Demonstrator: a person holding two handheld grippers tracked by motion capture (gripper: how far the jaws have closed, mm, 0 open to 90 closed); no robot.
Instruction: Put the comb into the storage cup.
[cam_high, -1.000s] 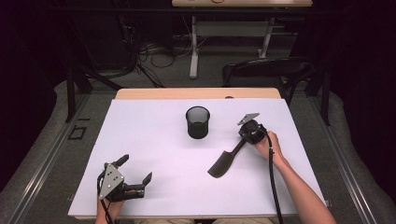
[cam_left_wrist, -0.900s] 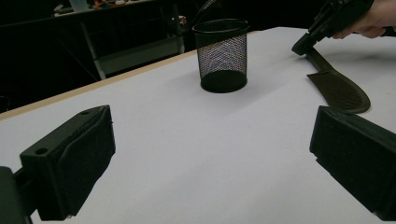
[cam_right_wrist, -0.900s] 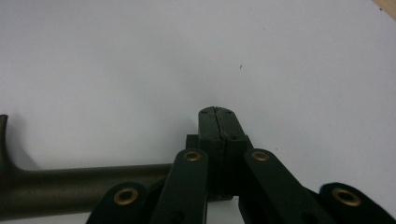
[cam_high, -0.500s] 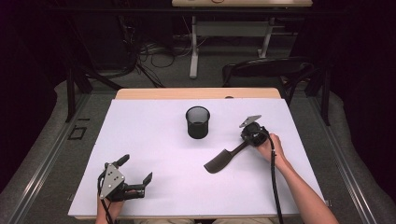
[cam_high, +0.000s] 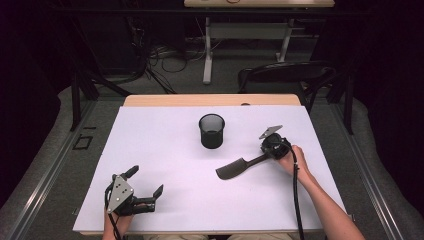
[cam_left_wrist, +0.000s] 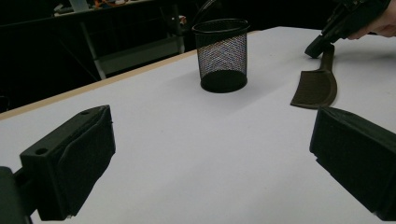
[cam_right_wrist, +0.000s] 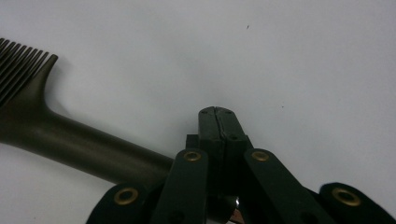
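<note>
Jaws of the right gripper (cam_high: 262, 156) are pressed together at the end of the comb (cam_high: 235, 168) handle; in the right gripper view the pads (cam_right_wrist: 216, 122) meet flat against each other, with the handle passing beneath the linkage, so whether they actually pinch it cannot be told. The comb lies flat on the white tabletop (cam_high: 165, 145), right of centre, teeth end toward the middle. Jaws of the left gripper (cam_high: 145, 191) stand spread wide with nothing between them, low near the front-left edge.

A black mesh cup (cam_high: 211, 130) stands upright just behind and left of the comb, apart from it, the nearest thing in the way. Bare tabletop lies all around: wide on the left and front, narrower between the right hand (cam_high: 290, 159) and the right edge. Behind the far wooden edge (cam_high: 210, 100) stands a dark chair (cam_high: 285, 75).
</note>
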